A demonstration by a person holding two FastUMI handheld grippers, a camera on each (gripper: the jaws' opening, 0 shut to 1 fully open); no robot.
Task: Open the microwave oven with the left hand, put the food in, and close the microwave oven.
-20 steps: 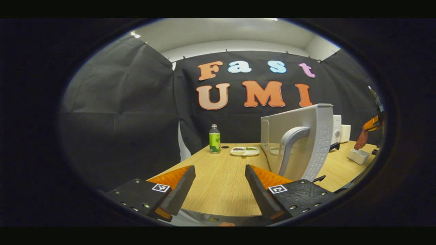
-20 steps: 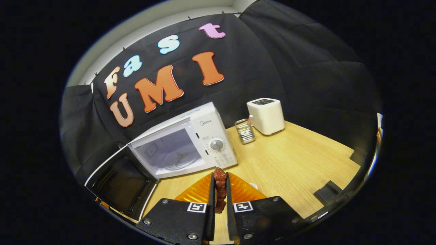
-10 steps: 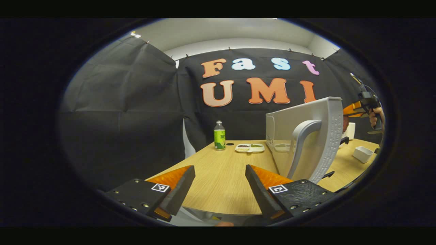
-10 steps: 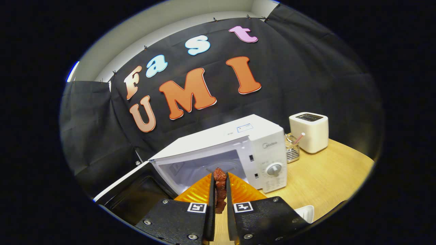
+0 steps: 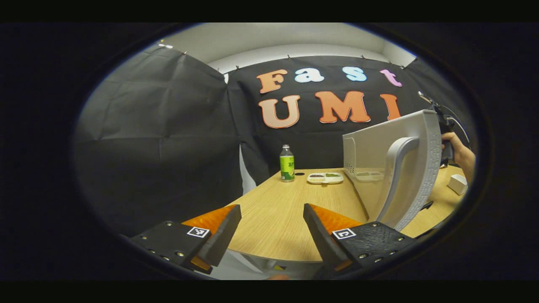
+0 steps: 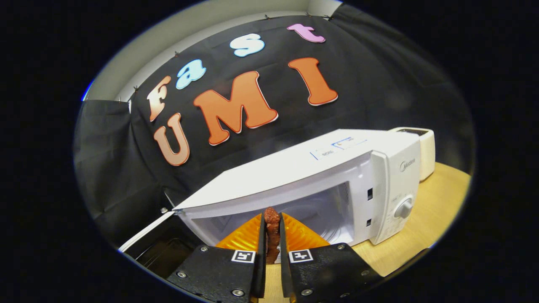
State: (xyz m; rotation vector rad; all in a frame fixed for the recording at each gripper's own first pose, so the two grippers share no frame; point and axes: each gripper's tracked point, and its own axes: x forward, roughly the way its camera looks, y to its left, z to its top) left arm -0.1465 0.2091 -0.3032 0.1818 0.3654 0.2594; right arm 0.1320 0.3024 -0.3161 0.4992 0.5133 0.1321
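Wooden table (image 5: pixel 278 214) carries a white microwave (image 6: pixel 320 168), door (image 5: pixel 391 168) swung wide open. Right gripper (image 6: pixel 272 235) sits just before the microwave's open mouth, fingers clamped on a reddish-brown piece of food (image 6: pixel 272 229). Left gripper (image 5: pixel 271 229) hangs near the microwave door's outer face, fingers apart, empty; a bottle (image 5: pixel 287 163) and dish (image 5: pixel 325 178) stand beyond the door.

Two claw-mounted fisheyes, both facing the microwave (image 6: pixel 320 176).
Left gripper view looks level from the tabletop's (image 5: pixel 278 223) near edge, close beside the open door's (image 5: pixel 396 168) outer face. Right gripper view sits close before the microwave's mouth, tilted. Both share microwave and tabletop.
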